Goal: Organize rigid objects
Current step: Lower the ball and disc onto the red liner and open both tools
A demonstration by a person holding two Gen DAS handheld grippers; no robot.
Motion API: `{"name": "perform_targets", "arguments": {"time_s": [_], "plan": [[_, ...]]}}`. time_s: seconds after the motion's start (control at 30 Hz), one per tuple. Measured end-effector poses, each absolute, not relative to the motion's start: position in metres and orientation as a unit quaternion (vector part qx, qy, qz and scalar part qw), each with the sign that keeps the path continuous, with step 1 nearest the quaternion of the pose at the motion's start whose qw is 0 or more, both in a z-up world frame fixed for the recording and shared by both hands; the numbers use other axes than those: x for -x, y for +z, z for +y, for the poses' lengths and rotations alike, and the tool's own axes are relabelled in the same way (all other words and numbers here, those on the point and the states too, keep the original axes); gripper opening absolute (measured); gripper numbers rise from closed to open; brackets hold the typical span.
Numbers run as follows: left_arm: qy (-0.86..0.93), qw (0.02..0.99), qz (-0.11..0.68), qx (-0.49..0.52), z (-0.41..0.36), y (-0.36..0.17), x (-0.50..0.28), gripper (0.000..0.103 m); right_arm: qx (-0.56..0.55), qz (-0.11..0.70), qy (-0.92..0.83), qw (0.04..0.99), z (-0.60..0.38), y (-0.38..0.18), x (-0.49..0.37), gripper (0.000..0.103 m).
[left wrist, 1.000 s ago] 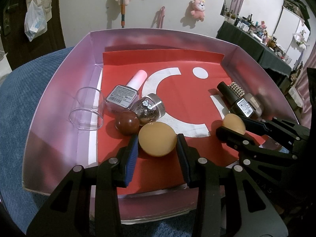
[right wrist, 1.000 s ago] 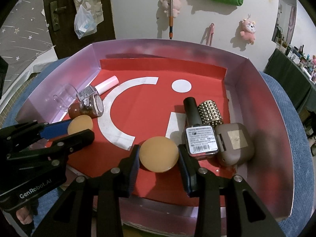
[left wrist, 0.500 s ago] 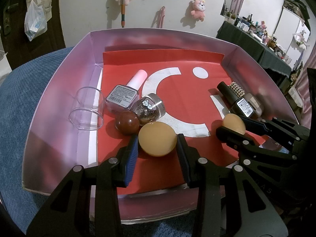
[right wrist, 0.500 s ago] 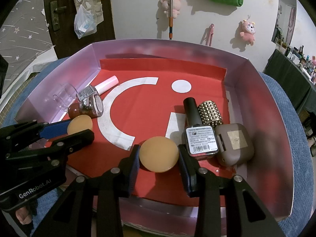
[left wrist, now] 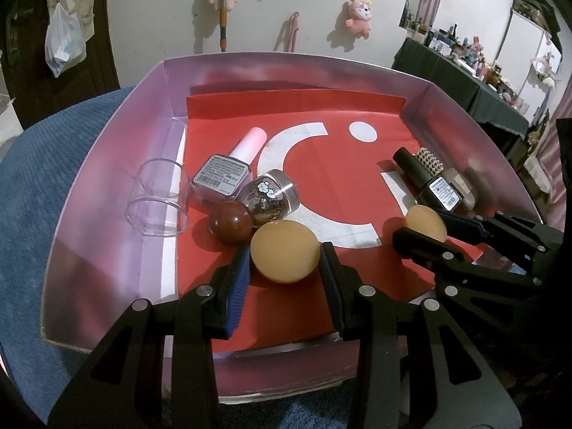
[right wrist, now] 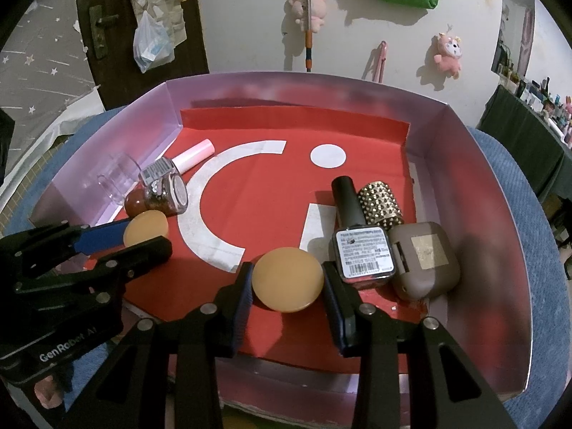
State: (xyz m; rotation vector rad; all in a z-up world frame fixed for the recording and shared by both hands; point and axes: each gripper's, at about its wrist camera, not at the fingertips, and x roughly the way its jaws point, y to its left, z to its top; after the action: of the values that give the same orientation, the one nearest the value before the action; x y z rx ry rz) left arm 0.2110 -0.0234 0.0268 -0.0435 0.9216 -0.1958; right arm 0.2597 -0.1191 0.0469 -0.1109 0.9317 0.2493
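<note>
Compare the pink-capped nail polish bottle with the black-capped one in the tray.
The pink-capped bottle lies at the tray's left beside a clear cup; the black-capped bottle lies at the right against a studded gold cylinder. The first has pale, clear glass, the second dark. Both lie on their sides, with barcode labels on their bases.

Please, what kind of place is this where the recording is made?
Probably a room in a home, perhaps a bedroom: plush toys hang on the wall, a dark wooden door stands at left, and a table crowded with small bottles stands beside a mirror.
</note>
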Motion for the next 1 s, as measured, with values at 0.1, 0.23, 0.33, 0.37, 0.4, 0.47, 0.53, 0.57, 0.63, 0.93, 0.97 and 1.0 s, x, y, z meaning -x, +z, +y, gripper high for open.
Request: {"name": "perform_targets", "arguments": {"time_s": [0.1, 0.23, 0.33, 0.37, 0.4, 0.47, 0.53, 0.57, 0.63, 0.93, 0.97, 1.0], "plan": [[-0.092, 0.892, 0.443, 0.018, -0.024, 0.027, -0.21, 0.039, 0.046, 0.45, 0.122, 0.884, -0.12, 0.048, -0.26, 0.04], [-0.093, 0.893, 0.439, 0.02, -0.024, 0.029, -0.208, 0.048, 0.039, 0.45, 0.124, 0.883, -0.123, 0.049, -0.259, 0.04], [-0.087, 0.899, 0.43, 0.01, -0.025, 0.033, -0.205, 0.056, 0.038, 0.447, 0.124, 0.885, -0.123, 0.051, -0.258, 0.04], [-0.086, 0.9, 0.427, 0.008, -0.026, 0.033, -0.204, 0.059, 0.038, 0.446, 0.124, 0.886, -0.123, 0.051, -0.257, 0.041], [-0.086, 0.901, 0.424, 0.007, -0.026, 0.035, -0.203, 0.06, 0.038, 0.444, 0.124, 0.887, -0.124, 0.052, -0.256, 0.041], [-0.087, 0.902, 0.422, 0.007, -0.026, 0.036, -0.202, 0.061, 0.039, 0.44, 0.125, 0.889, -0.123, 0.055, -0.254, 0.043], [-0.087, 0.903, 0.421, 0.008, -0.025, 0.037, -0.201, 0.063, 0.039, 0.437, 0.127, 0.889, -0.124, 0.057, -0.252, 0.047], [-0.086, 0.904, 0.42, 0.008, -0.025, 0.038, -0.2, 0.065, 0.038, 0.436, 0.128, 0.89, -0.123, 0.058, -0.25, 0.048], [-0.085, 0.905, 0.417, 0.01, -0.023, 0.04, -0.199, 0.069, 0.038, 0.434, 0.126, 0.891, -0.124, 0.06, -0.248, 0.048], [-0.084, 0.908, 0.41, 0.014, -0.019, 0.043, -0.189, 0.074, 0.029, 0.413, 0.112, 0.903, -0.134, 0.076, -0.236, 0.056], [-0.083, 0.909, 0.409, 0.014, -0.019, 0.044, -0.187, 0.076, 0.029, 0.412, 0.111, 0.904, -0.134, 0.078, -0.234, 0.057], [-0.082, 0.91, 0.407, 0.013, -0.019, 0.044, -0.186, 0.076, 0.029, 0.411, 0.111, 0.905, -0.135, 0.079, -0.232, 0.058]]}}
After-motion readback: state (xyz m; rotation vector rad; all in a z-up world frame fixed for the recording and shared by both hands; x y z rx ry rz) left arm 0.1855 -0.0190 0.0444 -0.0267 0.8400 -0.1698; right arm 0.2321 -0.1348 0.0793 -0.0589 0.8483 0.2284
